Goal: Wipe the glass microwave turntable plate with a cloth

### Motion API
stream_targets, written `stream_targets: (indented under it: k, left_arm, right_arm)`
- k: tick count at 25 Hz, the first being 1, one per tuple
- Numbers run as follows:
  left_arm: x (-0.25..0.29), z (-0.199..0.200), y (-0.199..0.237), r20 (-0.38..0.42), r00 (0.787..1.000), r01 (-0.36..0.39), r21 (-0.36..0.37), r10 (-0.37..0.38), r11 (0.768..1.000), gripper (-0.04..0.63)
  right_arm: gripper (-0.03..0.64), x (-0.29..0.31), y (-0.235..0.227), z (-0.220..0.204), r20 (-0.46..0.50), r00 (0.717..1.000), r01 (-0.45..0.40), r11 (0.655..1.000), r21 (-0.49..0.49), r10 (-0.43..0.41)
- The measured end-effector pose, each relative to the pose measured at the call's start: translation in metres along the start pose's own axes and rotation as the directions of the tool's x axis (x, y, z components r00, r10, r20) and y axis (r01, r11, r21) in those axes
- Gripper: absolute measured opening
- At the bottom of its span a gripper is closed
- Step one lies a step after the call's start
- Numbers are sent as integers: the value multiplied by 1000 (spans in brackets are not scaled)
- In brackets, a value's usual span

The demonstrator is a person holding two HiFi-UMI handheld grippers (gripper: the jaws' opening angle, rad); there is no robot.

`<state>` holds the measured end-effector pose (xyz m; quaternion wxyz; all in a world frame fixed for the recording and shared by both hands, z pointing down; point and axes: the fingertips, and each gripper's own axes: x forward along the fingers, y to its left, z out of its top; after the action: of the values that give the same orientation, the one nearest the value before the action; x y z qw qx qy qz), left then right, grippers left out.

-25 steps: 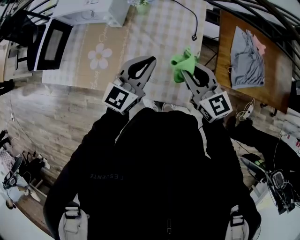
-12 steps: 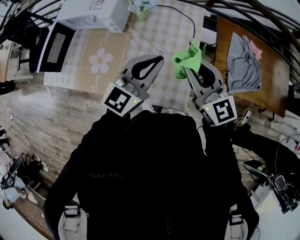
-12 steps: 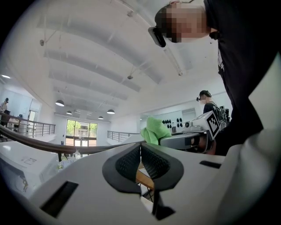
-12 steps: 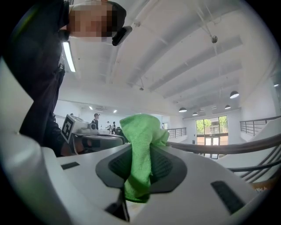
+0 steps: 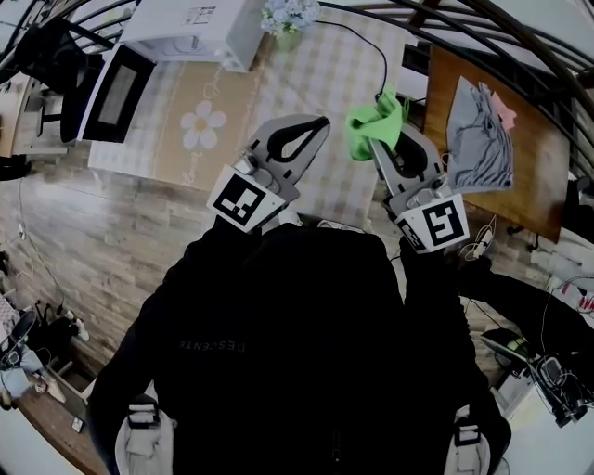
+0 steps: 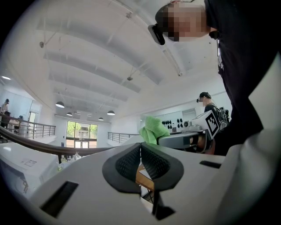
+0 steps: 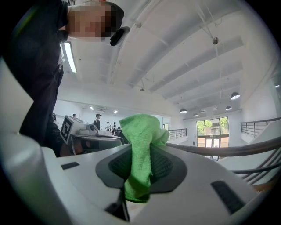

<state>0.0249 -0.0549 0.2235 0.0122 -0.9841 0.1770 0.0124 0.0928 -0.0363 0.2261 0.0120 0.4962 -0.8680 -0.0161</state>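
My right gripper (image 5: 379, 139) is shut on a green cloth (image 5: 375, 121), which bunches out past its tips above the checked table's right side. In the right gripper view the cloth (image 7: 141, 149) hangs down between the closed pads. My left gripper (image 5: 316, 122) is held beside it, shut with nothing between its pads (image 6: 151, 160). Both grippers point upward toward the ceiling in their own views. From the left gripper view the cloth (image 6: 153, 130) and the right gripper (image 6: 186, 139) show just to the right. No glass turntable plate shows in any view.
A white microwave (image 5: 193, 26) stands at the table's far left, its dark door (image 5: 111, 85) swung open. A flower vase (image 5: 289, 15) and a black cable (image 5: 375, 44) lie on the checked tablecloth (image 5: 316, 74). Grey clothing (image 5: 478, 134) lies on a wooden table at right.
Both grippers have shifted a little up and to the right over the table. The green cloth stays clamped in the right one.
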Motion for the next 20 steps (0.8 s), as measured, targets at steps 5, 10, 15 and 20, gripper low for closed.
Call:
stream_targets:
  k: [5,10,15,20]
  left_arm:
    - [3,-4,-4,-9,1000,0,-4,0,1000,21]
    - [6,-8,-6,-18,1000,7,-8,-7,1000,21]
    - [7,-8,-7,-22,1000,8,-12,-9,1000,21]
    - [7,-10,-6,-27,1000,9,-21,-9,1000,21]
  right_arm:
    - [94,0,-3,-4,-5,1000,3,1000,10,-3]
    - [94,1,-2,-7,-6,1000,-5,1000,14,5]
    - [94,0,-1,-8,-8,1000,-6,1000,25,6]
    - [94,0,-2,-10,-15,1000,-7,1000,24,8]
